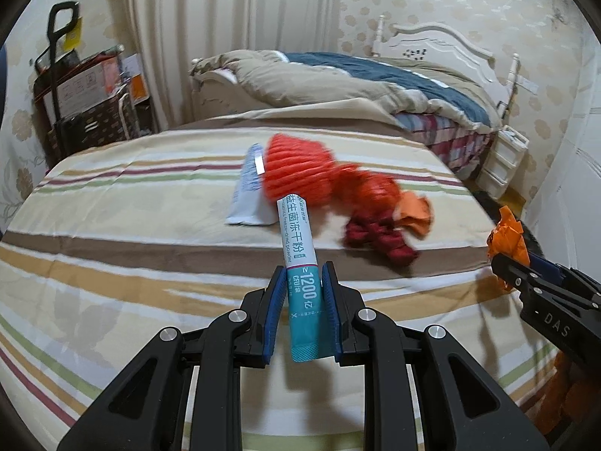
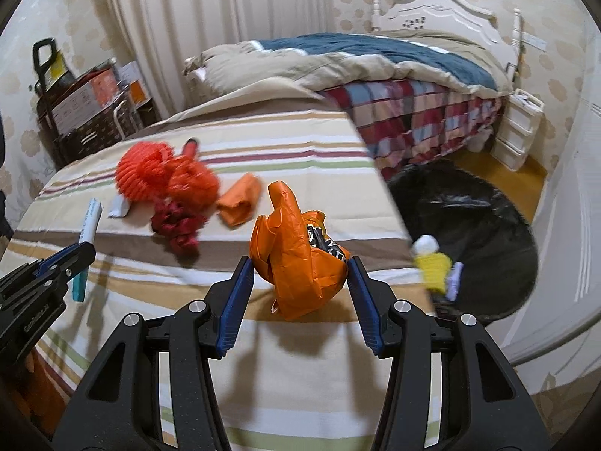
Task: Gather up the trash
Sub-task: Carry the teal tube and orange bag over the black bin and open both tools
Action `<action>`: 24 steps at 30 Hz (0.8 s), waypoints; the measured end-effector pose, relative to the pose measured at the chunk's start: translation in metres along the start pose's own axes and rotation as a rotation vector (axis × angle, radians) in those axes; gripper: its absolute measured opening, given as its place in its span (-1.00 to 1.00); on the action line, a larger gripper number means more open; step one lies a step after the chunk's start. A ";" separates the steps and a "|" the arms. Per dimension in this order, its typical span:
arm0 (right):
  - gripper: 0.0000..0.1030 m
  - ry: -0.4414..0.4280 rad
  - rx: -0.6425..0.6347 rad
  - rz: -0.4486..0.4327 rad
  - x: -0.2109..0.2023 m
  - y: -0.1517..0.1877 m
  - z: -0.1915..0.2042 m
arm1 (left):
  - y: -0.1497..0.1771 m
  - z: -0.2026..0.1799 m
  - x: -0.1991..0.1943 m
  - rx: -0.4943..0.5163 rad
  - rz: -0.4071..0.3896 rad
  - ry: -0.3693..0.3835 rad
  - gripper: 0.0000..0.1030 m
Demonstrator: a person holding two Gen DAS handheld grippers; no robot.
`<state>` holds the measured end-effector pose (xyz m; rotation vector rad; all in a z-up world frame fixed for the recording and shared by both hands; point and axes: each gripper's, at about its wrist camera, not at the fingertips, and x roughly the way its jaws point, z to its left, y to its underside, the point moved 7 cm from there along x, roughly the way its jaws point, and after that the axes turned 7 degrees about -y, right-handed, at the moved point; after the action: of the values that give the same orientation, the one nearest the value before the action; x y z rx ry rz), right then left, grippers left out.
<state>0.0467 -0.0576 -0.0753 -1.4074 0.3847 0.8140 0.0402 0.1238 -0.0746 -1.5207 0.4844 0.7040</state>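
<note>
Left gripper (image 1: 300, 293) jaws clamp a teal powder sachet (image 1: 298, 248); right gripper (image 2: 300, 289) jaws hold an orange bag (image 2: 296, 259) above the bed (image 2: 263, 394); judged next: drop sachet into bag

Blurred red-orange heap (image 1: 300, 173) hides part of white packet (image 1: 248, 195) behind it

We see a dimly, warmly lit room in both fisheye views, with soft grey shadows falling near us on the striped bedsheet (image 1: 112, 263), motion blur smearing the red netting (image 1: 300, 173) and far furniture, and strong bending with dark vignetting at the edges.
</note>
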 end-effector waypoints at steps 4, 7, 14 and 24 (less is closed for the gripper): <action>-0.03 0.038 0.036 -0.028 -0.011 -0.005 -0.027 | -0.006 -0.027 -0.002 0.036 -0.011 0.043 -0.56; -0.03 0.077 0.061 -0.048 -0.020 -0.010 -0.051 | -0.013 -0.053 -0.004 0.066 -0.023 0.077 -0.55; -0.03 0.148 0.124 -0.083 -0.030 -0.019 -0.105 | -0.030 -0.115 -0.002 0.132 -0.045 0.155 -0.56; -0.03 0.209 0.181 -0.097 -0.030 -0.029 -0.164 | -0.047 -0.194 0.013 0.222 -0.060 0.205 -0.55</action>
<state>0.0833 -0.2225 -0.0609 -1.3341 0.5333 0.5404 0.1086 -0.0632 -0.0530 -1.3971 0.6469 0.4334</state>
